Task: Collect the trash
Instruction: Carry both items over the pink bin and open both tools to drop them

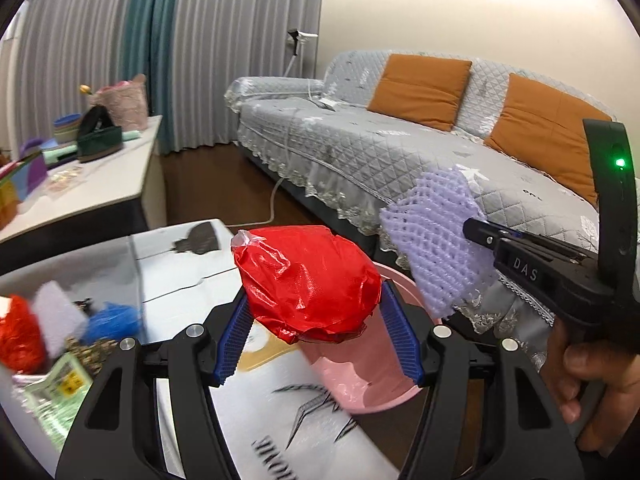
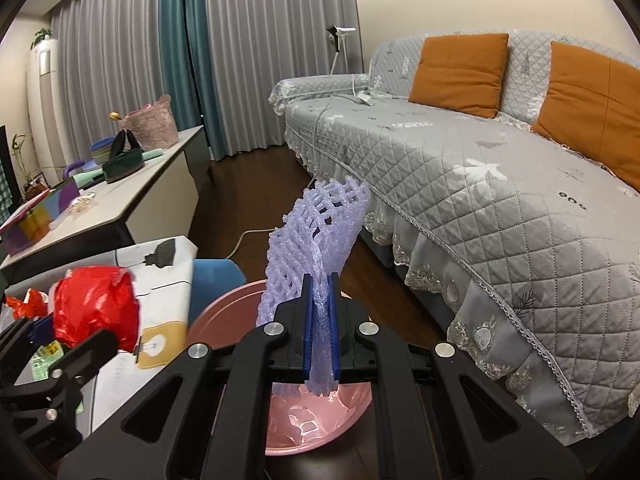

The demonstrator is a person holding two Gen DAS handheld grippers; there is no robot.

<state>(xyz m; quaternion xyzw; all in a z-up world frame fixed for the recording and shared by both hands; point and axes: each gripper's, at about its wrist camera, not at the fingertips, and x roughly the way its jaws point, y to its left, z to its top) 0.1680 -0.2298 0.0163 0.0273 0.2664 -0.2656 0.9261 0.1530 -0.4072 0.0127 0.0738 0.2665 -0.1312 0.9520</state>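
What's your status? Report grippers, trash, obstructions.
Left gripper shut on red plastic bag. Right gripper shut on purple foam net. Pink bin below, nothing blocking.

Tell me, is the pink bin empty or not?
Not empty: the pink bin already holds crumpled clear wrapping at its bottom.

Home living room: quilt-covered sofa with orange cushions, floor-length curtains, cluttered sideboard.
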